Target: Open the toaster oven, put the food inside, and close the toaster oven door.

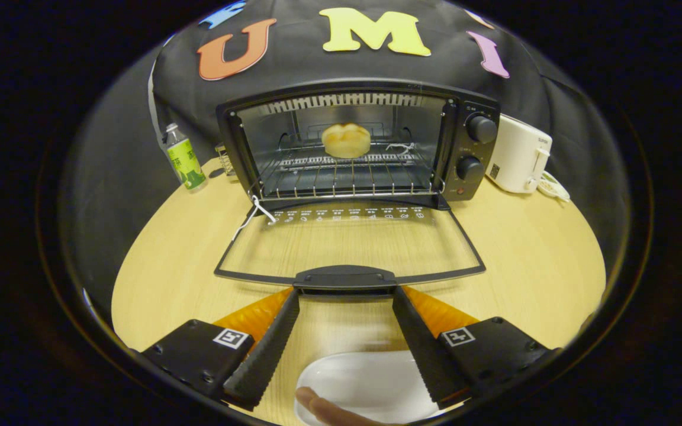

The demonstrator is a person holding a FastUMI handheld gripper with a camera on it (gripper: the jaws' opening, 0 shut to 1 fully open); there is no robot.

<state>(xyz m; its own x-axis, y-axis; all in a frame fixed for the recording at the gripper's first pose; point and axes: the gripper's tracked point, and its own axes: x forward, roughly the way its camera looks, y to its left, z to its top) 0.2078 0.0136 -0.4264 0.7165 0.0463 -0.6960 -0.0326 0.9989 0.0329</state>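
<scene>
Facing us, the toaster oven (353, 142) gapes, its door (350, 245) flat toward our wide tool (346, 296), bun (346, 140) on the far rack.

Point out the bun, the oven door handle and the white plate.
bun (346, 140): gripper view, middle of its top, on the oven rack.
door handle (344, 278): gripper view, centre of the bar, just ahead of the open jaws.
white plate (370, 384): gripper view, bare middle, between the fingers.
</scene>
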